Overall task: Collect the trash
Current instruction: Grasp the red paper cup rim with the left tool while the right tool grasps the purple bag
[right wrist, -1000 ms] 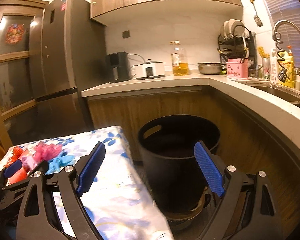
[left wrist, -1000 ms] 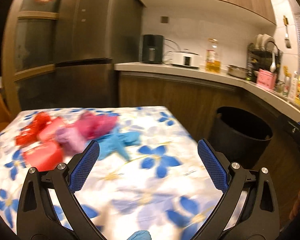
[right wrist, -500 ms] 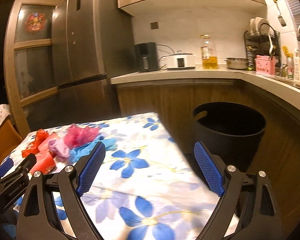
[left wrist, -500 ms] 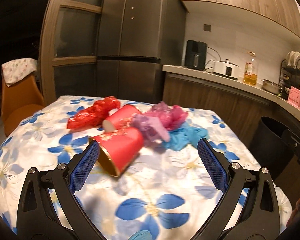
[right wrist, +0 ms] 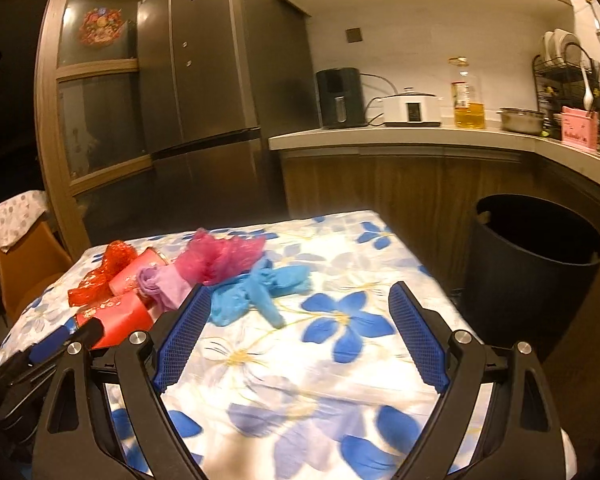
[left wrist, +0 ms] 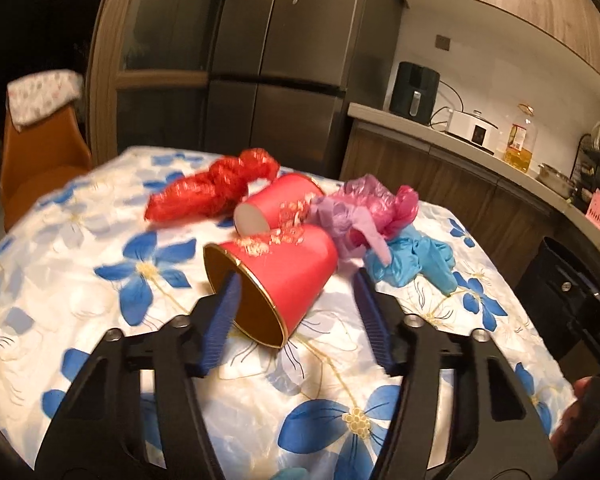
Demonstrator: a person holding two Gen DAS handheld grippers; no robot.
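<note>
The black bin (right wrist: 532,264) beside the table (right wrist: 340,360) shows no contents. The left gripper (left wrist: 296,300), newly narrowed, straddles the near red paper cup (left wrist: 284,268), one finger inside; the right gripper (right wrist: 300,332) gapes empty.

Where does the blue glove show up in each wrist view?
Left wrist: the blue glove lies right of centre on the flowered tablecloth, just right of the pink and purple bags.
Right wrist: the blue glove lies left of centre, just beyond the left fingertip of the right hand-held gripper.
Shared landmark: the near red paper cup, lying on its side left of the glove.
</note>
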